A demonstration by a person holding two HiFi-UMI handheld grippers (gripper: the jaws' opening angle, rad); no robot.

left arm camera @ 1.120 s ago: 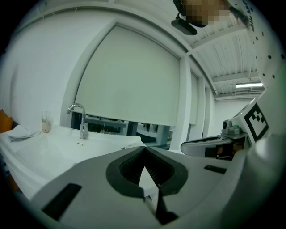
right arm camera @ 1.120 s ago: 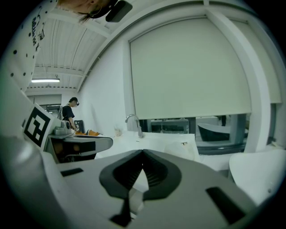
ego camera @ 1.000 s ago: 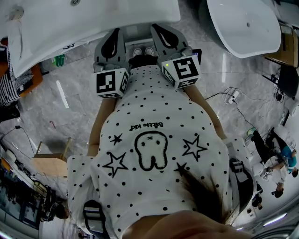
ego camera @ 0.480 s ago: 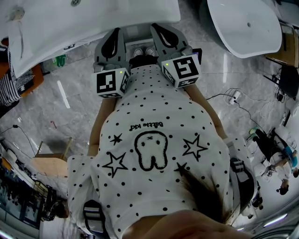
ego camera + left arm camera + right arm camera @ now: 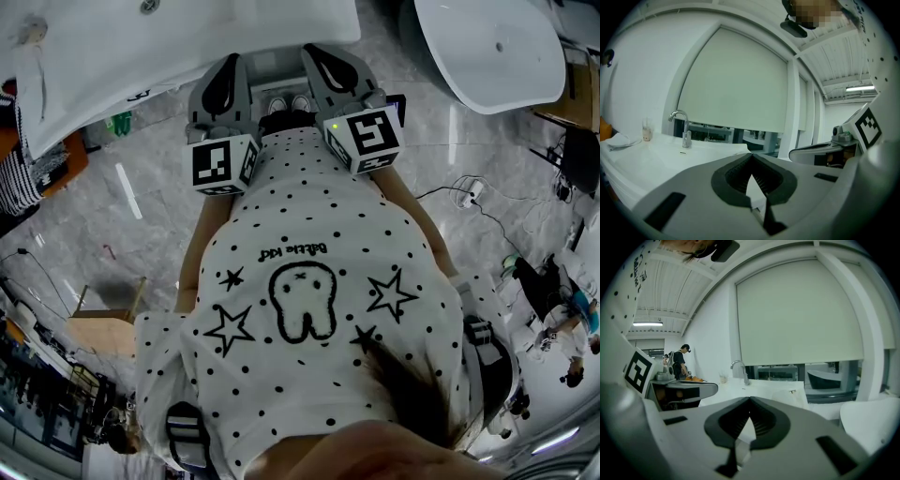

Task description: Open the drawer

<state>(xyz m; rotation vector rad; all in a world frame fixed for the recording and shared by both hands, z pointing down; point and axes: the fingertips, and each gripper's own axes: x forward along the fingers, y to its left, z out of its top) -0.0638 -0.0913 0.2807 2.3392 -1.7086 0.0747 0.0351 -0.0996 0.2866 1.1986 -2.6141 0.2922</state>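
Observation:
Both grippers are held side by side in front of the person's chest, pointing at a white vanity counter with a basin and a chrome faucet. My left gripper is shut, its tips meeting with nothing between them. My right gripper is shut too and equally empty. Each gripper shows in the other's view: the right gripper, the left gripper. I cannot make out a drawer front in any view; the counter's edge hides what lies below it.
A white freestanding bathtub stands at the upper right. The person's shoes rest on grey marble floor. A wooden stool is at the left, cables at the right. Another person stands far off.

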